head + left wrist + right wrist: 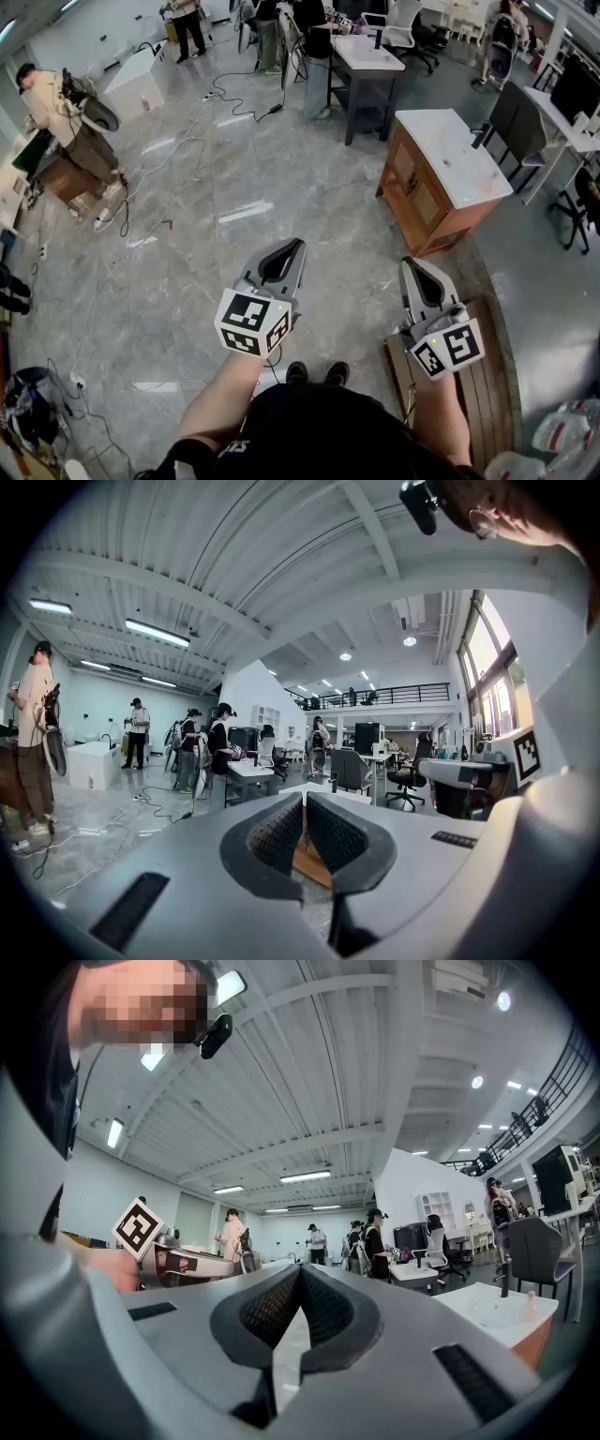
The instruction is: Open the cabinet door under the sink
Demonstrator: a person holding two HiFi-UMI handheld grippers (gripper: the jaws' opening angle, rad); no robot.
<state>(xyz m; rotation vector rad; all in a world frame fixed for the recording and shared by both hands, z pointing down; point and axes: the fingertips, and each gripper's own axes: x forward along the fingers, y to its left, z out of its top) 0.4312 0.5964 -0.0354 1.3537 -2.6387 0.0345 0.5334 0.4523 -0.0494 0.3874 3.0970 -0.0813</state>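
Note:
The wooden sink cabinet (pixel 419 199) with a white basin top (pixel 450 155) and a dark faucet (pixel 482 136) stands on the floor ahead to the right; its panelled doors face left and are closed. My left gripper (pixel 298 247) and right gripper (pixel 409 263) hover well short of it, both shut and holding nothing. In the left gripper view the shut gripper (pixel 304 801) points at the cabinet (pixel 310 862), whose orange wood shows past the tips. In the right gripper view the shut gripper (pixel 300 1270) points left of the cabinet (pixel 536 1342).
A dark-framed sink stand (pixel 365 67) is further back. Cables (pixel 225 94) trail across the grey floor. A slatted wooden platform (pixel 478 389) lies by my right side. Chairs and a desk (pixel 562 117) flank the cabinet's right. A person (pixel 58 112) works at far left.

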